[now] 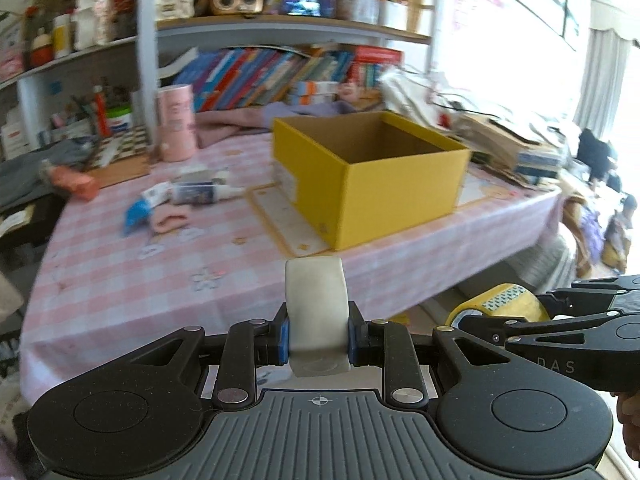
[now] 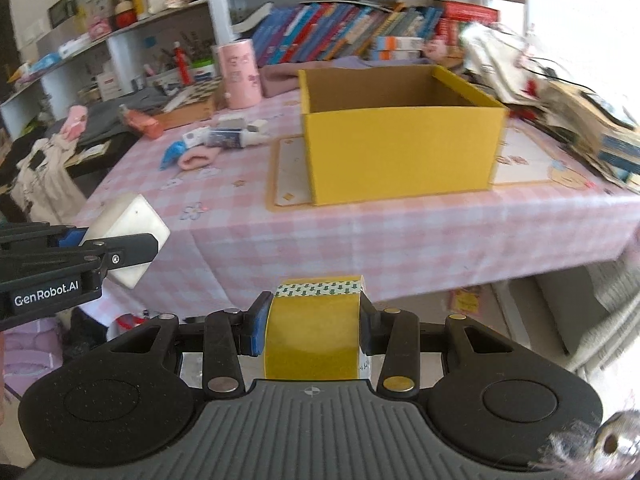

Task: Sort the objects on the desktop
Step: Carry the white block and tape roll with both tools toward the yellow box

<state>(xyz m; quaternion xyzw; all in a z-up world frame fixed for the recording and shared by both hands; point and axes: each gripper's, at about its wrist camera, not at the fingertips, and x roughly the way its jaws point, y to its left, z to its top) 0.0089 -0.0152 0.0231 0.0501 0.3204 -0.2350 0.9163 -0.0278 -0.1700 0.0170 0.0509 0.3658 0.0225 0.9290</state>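
Note:
My left gripper is shut on a white rounded block, held off the near edge of the pink checked table. The same block shows at the left of the right wrist view, clamped in the left gripper. My right gripper is shut on a yellow tape roll, also short of the table edge. That roll and the right gripper appear low right in the left wrist view. An open, empty-looking yellow box stands on the table ahead.
Small items lie left of the box: a blue wrapper, a pink cloth piece, a glue tube and a pink cylinder. Bookshelves rise behind. Stacked papers crowd the right side. A placemat lies under the box.

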